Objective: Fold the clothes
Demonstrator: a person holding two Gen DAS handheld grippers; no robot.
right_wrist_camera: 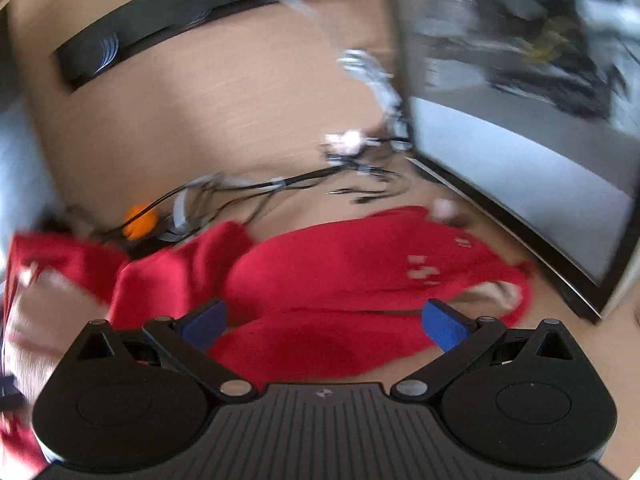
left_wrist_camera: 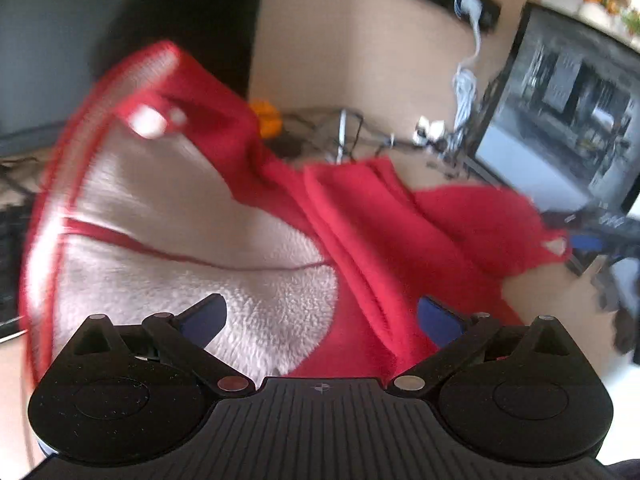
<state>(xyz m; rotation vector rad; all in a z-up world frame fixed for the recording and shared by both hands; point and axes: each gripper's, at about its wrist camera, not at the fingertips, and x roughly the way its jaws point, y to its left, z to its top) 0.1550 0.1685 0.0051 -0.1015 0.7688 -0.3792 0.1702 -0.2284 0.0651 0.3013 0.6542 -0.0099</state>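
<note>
Left gripper [left_wrist_camera: 322, 320] spread wide, right gripper [right_wrist_camera: 324, 322] likewise, red fleece garment [left_wrist_camera: 360, 240] beneath, holding nothing.

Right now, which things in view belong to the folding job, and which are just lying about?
Belongs to the job:
- red fleece garment with white lining
- left tool, open
- right tool, open

Lying about:
- monitor
- tangle of cables
- orange object
- black strip on the wall
- wooden desk
</note>
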